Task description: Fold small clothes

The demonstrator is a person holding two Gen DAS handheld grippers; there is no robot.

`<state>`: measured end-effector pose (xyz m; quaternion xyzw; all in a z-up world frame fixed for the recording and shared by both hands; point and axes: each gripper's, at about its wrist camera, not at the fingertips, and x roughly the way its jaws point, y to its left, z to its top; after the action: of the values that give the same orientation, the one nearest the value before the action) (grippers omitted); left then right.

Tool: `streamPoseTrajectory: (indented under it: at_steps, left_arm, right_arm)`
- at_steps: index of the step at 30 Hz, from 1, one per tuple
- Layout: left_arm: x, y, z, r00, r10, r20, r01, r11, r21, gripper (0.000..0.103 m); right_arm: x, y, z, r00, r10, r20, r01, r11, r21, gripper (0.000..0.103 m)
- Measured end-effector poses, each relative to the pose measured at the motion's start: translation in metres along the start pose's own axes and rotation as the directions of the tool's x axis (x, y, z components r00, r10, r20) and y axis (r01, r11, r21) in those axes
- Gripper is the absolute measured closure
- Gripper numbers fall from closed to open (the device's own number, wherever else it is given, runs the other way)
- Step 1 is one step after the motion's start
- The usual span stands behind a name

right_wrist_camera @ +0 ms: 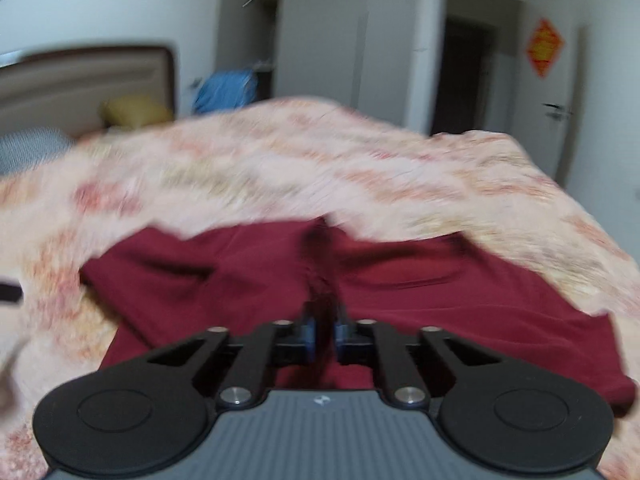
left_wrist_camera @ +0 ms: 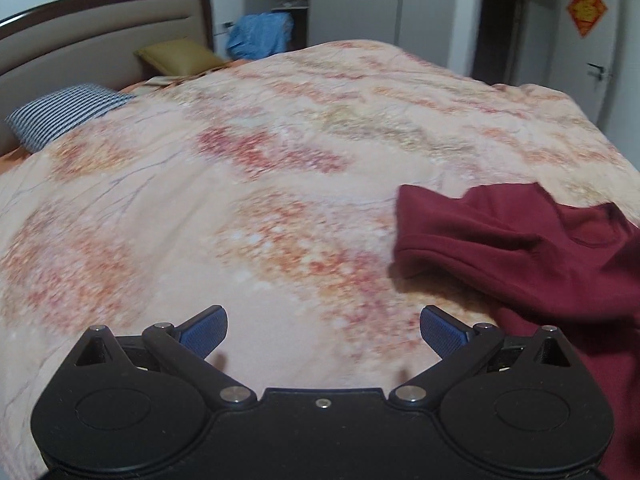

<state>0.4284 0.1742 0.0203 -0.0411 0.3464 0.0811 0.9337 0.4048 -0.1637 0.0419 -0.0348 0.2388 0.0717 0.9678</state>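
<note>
Garment (right_wrist_camera: 248, 280) pinched by right gripper (right_wrist_camera: 323, 330); left gripper (left_wrist_camera: 323, 334) fingers spread, empty.

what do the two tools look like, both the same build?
Nearly. Left tool: black linkage arms with silver pivot pins, round black side discs, textured blue pads, plain black body. Right tool: same arms, discs and blue pads, but a ribbed grey body with a small white logo. No cables or sleeves visible.

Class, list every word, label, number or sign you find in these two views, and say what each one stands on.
Red diamond-shaped paper sign on the white door: gold characters, too blurred to read.
Small pale logo mark on the grey ribbed body of the right claw: a symbol, not letters.
No other text shows.
</note>
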Motion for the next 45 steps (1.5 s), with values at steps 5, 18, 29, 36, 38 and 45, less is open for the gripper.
streamPoseTrajectory:
  at_steps: [5,18,29,36,38,45]
  left_arm:
    - [0.006,-0.022,-0.002,0.996,-0.090,0.007,0.089,0.991,0.101,0.001]
    - [0.024,-0.041,0.003,0.994,-0.099,0.040,0.087,0.966,0.242,0.003]
    - [0.037,-0.069,0.002,0.979,-0.138,0.149,0.058,0.893,0.447,0.034]
    - [0.049,-0.081,0.028,0.942,-0.269,0.202,0.128,0.841,0.525,0.045]
    - [0.051,-0.084,0.034,0.929,-0.315,0.192,0.163,0.818,0.551,0.055]
    - [0.054,-0.104,0.031,0.946,-0.212,0.245,0.017,0.787,0.616,0.097]
  right_arm:
    - [-0.015,-0.059,-0.014,0.998,-0.054,-0.019,0.056,0.996,0.064,0.096]
    - [0.008,-0.115,-0.027,0.982,0.122,-0.147,-0.063,0.933,0.355,0.049]
    - [-0.025,-0.099,0.123,0.961,0.263,0.088,-0.273,0.952,0.134,0.097]
    - [-0.033,-0.082,0.201,0.938,0.287,0.193,-0.266,0.955,-0.128,0.097]
    - [-0.033,-0.081,0.208,0.938,0.280,0.206,-0.250,0.955,-0.161,0.097]
    - [-0.035,-0.073,0.201,0.935,0.267,0.234,-0.206,0.945,-0.255,0.097]
